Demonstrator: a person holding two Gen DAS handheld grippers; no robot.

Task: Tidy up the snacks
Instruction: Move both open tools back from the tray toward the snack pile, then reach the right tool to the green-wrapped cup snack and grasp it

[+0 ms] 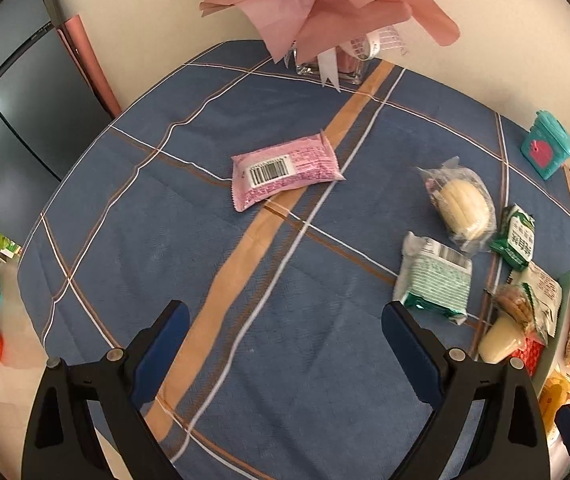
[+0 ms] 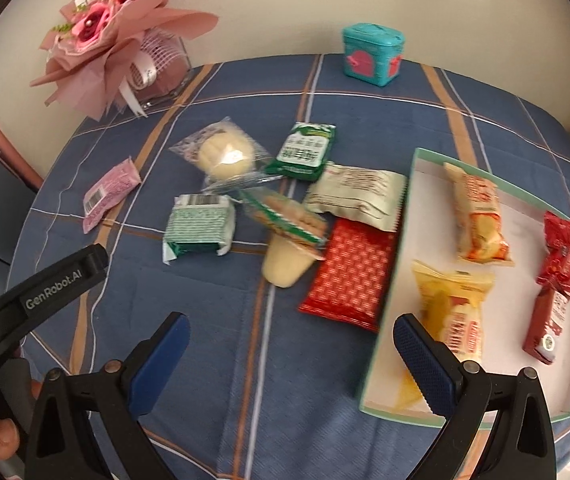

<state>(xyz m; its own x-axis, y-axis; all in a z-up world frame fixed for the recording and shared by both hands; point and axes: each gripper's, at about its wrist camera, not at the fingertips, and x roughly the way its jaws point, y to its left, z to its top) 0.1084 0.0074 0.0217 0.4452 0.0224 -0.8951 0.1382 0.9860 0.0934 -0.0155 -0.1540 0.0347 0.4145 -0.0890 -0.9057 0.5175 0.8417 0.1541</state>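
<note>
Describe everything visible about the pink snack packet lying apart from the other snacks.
The pink snack packet is a small flat pillow pack of glossy film with crimped, serrated end seals. It lies with a white barcode label and fine print facing up, so likely back side up. It rests flat and slanted on the blue plaid tablecloth, partly across its tan stripe, touching nothing else and not held. It looks sealed.

Pink paper bouquet (image 2: 105, 36) in glass vase (image 1: 331, 66) at tablecloth's (image 1: 245, 320) far-left edge; teal tin (image 2: 373, 54) at far edge, well apart.
</note>
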